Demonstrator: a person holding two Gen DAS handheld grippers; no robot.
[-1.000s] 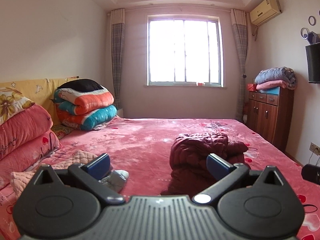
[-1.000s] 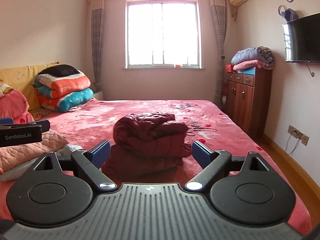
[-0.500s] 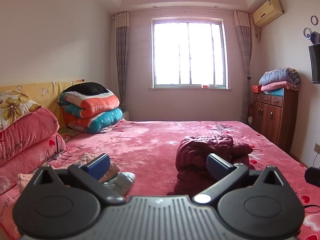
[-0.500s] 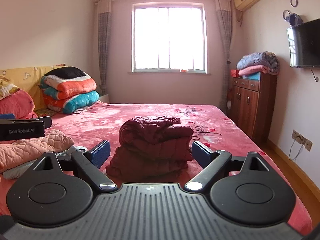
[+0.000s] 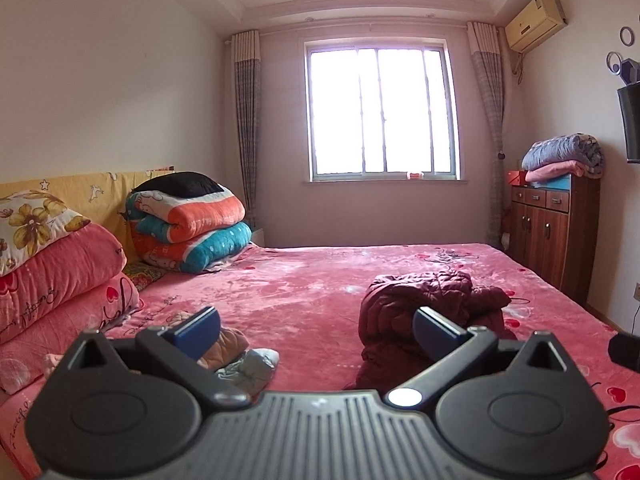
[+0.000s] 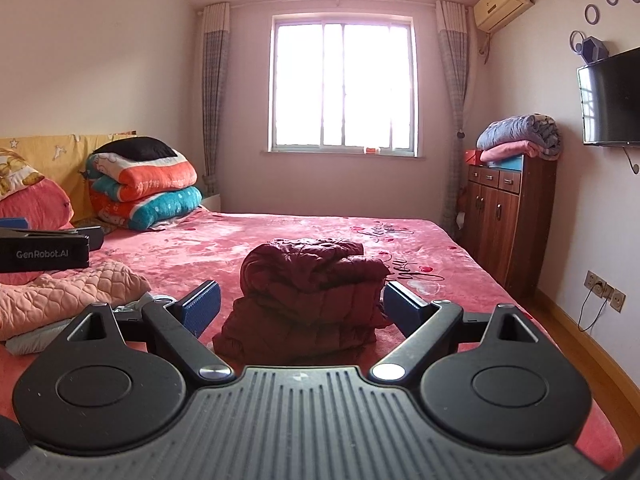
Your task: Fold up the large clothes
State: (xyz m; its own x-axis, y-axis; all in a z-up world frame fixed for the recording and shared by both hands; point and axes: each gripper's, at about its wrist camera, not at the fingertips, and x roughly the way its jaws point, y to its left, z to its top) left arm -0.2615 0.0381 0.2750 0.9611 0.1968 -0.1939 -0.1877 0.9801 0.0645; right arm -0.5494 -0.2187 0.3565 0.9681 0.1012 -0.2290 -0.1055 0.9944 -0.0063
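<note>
A dark red quilted jacket (image 6: 308, 292) lies folded in a compact stack on the pink bed (image 6: 248, 240). In the left wrist view the same jacket (image 5: 424, 300) sits ahead and to the right. My right gripper (image 6: 302, 306) is open and held back from the jacket, nothing between its blue pads. My left gripper (image 5: 316, 326) is open too, above the bed and empty. Its black body (image 6: 44, 254) shows at the left edge of the right wrist view.
A peach quilted garment (image 6: 60, 296) with pale blue cloth (image 5: 248, 368) lies at the left. Rolled quilts (image 5: 188, 220) and pink bedding (image 5: 52, 280) stack by the headboard. A wooden cabinet (image 6: 508, 216) with folded blankets stands right; wall sockets (image 6: 604, 292) and floor lie beyond.
Both grippers have drawn back and up from the folded jacket, so it sits farther off and lower in both views. Both stayed open and the jacket has not moved.
</note>
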